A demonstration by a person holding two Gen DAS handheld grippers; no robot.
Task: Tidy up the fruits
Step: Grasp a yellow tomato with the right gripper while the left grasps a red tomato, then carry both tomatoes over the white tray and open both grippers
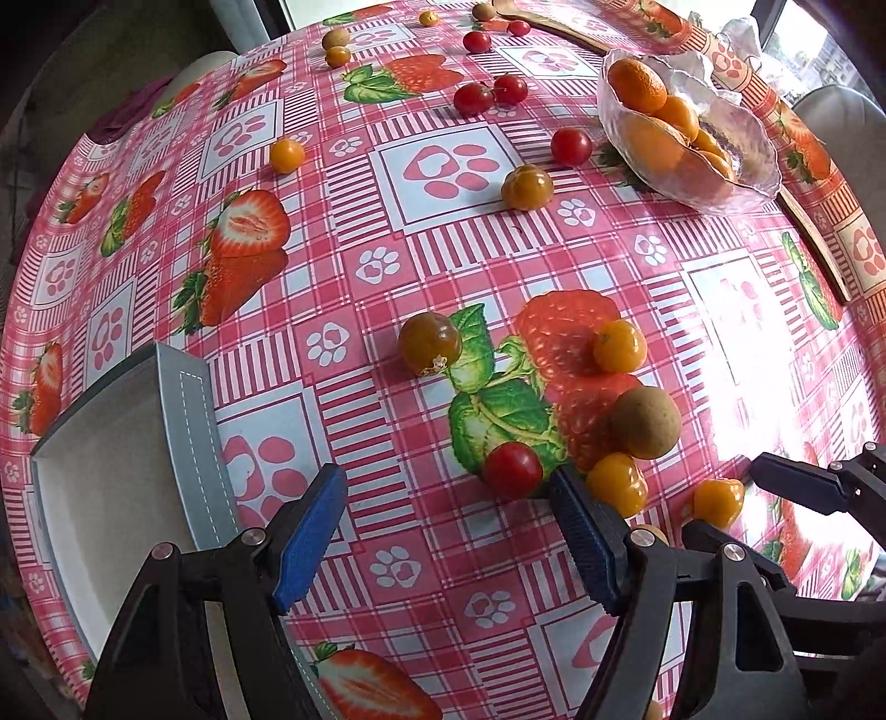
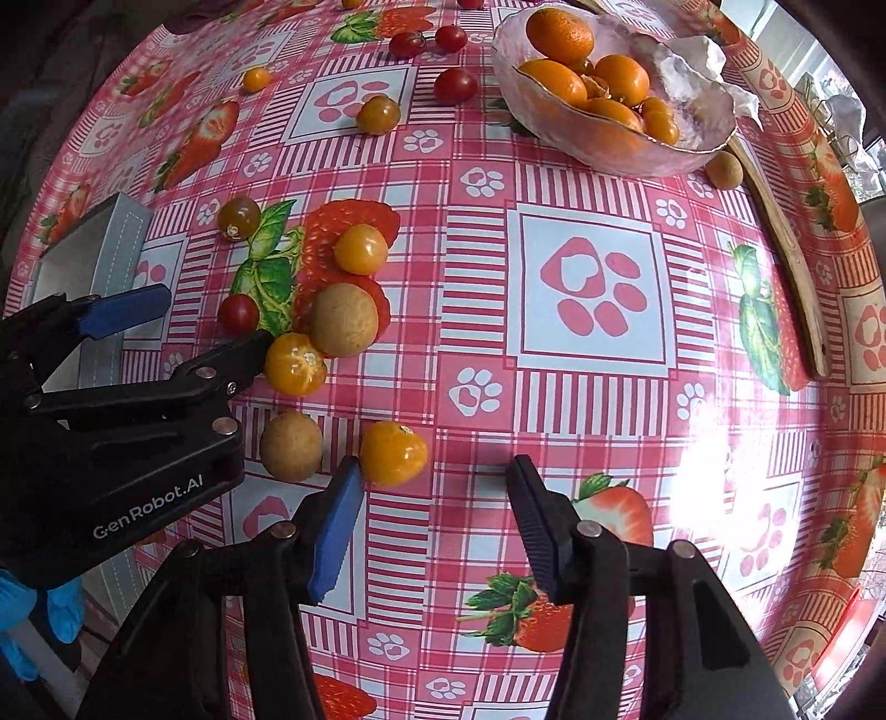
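Observation:
Small fruits lie scattered on a pink strawberry-print tablecloth (image 1: 443,255). My left gripper (image 1: 448,487) is open and empty; a red cherry tomato (image 1: 512,469) lies just beyond its right fingertip, beside an orange fruit (image 1: 617,482) and a brown longan (image 1: 645,422). My right gripper (image 2: 437,471) is open and empty; an orange fruit (image 2: 393,453) sits at its left fingertip, a longan (image 2: 290,446) further left. A glass bowl (image 2: 703,141) at the back right holds several oranges (image 2: 559,34). The left gripper (image 2: 205,327) shows at left in the right wrist view.
A grey open box (image 1: 188,421) with a white inside stands at the near left, also seen in the right wrist view (image 2: 119,243). A wooden tray edge (image 2: 786,266) runs along the right behind the bowl. More tomatoes (image 1: 473,98) lie further back.

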